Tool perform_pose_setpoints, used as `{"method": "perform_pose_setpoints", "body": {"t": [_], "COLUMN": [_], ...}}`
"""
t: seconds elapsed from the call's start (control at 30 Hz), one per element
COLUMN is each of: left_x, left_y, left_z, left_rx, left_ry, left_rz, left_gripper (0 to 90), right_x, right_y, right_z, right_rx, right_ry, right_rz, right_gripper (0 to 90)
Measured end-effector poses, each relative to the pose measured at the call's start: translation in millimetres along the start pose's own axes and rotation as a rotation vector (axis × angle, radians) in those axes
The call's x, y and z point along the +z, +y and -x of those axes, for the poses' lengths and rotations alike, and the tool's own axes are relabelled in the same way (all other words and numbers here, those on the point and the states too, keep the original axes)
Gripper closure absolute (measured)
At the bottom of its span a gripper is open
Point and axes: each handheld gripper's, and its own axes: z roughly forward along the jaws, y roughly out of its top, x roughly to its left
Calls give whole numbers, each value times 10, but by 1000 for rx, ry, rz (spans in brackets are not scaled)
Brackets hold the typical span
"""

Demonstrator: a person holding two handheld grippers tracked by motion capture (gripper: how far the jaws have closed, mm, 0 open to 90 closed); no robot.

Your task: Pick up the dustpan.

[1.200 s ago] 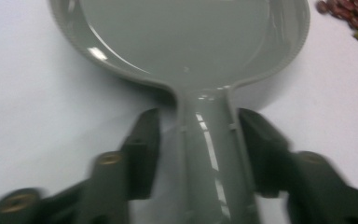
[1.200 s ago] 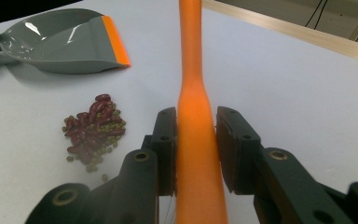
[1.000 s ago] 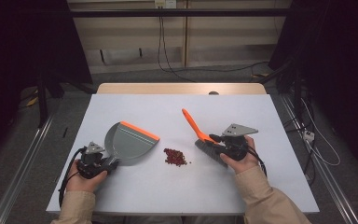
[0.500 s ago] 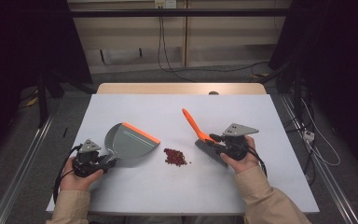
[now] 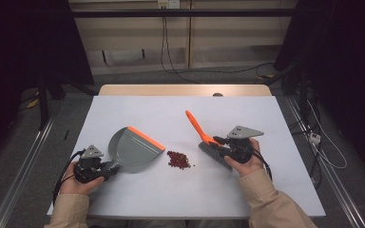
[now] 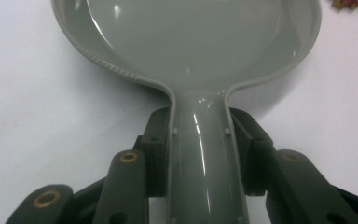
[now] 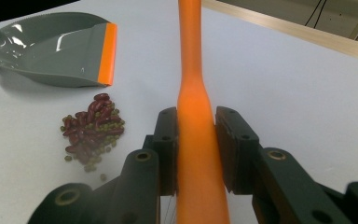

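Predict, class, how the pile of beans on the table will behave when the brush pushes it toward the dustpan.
The beans are loose, rounded and of two sizes, so they'll probably scatter and roll. A few strays already lie apart, so some may escape the brush. The dustpan's flat orange lip should let them slide in.

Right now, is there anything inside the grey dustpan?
No. The dustpan looks bare inside, just shiny grey plastic. The beans lie in a pile on the table beside its orange edge. What's underneath the pan is covered.

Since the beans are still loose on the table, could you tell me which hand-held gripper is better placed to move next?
The right hand-held gripper: it grips the brush beside the beans, while the left hand-held gripper holds the dustpan opposite.
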Motion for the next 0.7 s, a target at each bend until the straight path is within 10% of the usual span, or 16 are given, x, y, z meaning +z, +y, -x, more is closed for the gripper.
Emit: {"method": "perform_pose_setpoints", "body": {"t": [0.27, 0.33, 0.7], "left_x": [102, 111, -36], "left_y": [82, 108, 114], "left_z": [17, 19, 12], "left_rx": [34, 49, 65], "left_ry": [47, 34, -10], "left_rz": [-25, -31, 11], "left_gripper": [490, 624, 634], "right_x": [2, 0, 3], "right_y": [-1, -2, -11], "right_z": [2, 3, 12], "right_rx": [-1, -1, 12], "right_ry": [1, 2, -4], "right_rz": [0, 0, 7], "right_gripper": [705, 705, 708]}}
